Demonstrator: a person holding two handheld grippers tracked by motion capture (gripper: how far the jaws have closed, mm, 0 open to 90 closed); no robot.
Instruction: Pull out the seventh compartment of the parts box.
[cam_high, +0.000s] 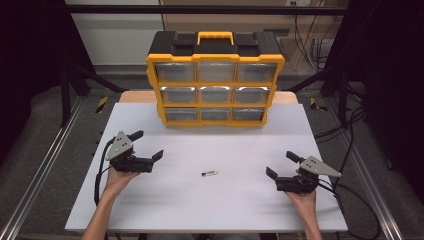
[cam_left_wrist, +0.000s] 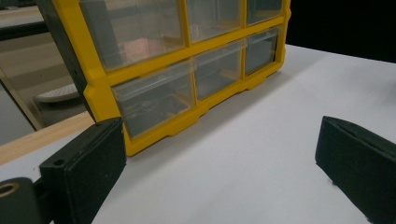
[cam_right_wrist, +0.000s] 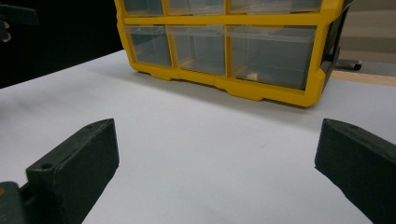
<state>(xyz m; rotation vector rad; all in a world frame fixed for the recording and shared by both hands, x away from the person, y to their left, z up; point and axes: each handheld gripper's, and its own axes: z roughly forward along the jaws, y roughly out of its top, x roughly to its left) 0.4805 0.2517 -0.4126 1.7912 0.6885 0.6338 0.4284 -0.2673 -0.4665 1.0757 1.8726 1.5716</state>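
Nothing is picked up yet: your left hand-held gripper (cam_high: 149, 145) and right hand-held gripper (cam_high: 282, 165) both gape empty, flanking the small pin (cam_high: 209, 173) lying before the drawer organizer (cam_high: 215, 80).

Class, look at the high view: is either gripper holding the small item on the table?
No, the small item lies alone between the open left gripper and right gripper.

My left gripper (cam_high: 147, 145) and right gripper (cam_high: 284, 164) are black with pale grey plates on top; their jaws are matt black. The tabletop (cam_high: 215, 195) is plain white with a light wood edge. The organiser (cam_high: 215, 80) has a yellow frame, black top, yellow handle and clear drawers. A small dark-and-silver item (cam_high: 209, 173) lies on the white.
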